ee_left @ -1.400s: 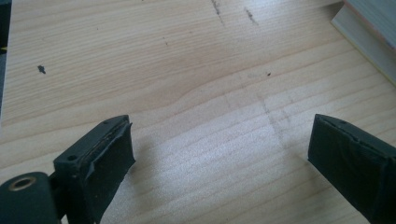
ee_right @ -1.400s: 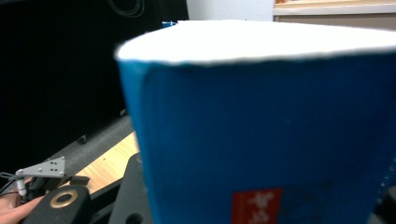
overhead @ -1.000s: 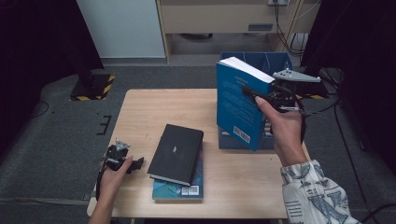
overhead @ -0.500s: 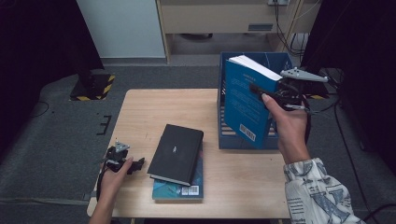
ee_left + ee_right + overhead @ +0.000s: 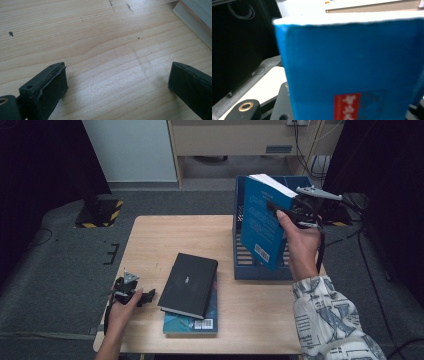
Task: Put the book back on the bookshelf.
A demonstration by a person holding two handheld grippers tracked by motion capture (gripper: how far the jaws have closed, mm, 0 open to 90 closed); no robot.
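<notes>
While tilted, blue book (image 5: pixel 262 227) sits clamped in right gripper (image 5: pixel 280 210).

- The blue book (image 5: pixel 352 70) is blurred in the right gripper view, its lower part cut off by the bottom edge; the white characters on its red label (image 5: pixel 347 106) are too soft to read.
- The right gripper (image 5: pixel 295 212) has its jaws hidden behind that book in the high view.
- The teal book (image 5: pixel 192 322) lies mostly covered by the black book (image 5: pixel 190 282).
- The blue rack (image 5: pixel 260 267) has its inside largely screened by the held book.
- The page block (image 5: pixel 195 17) is cut off by the left gripper view's right edge.
</notes>
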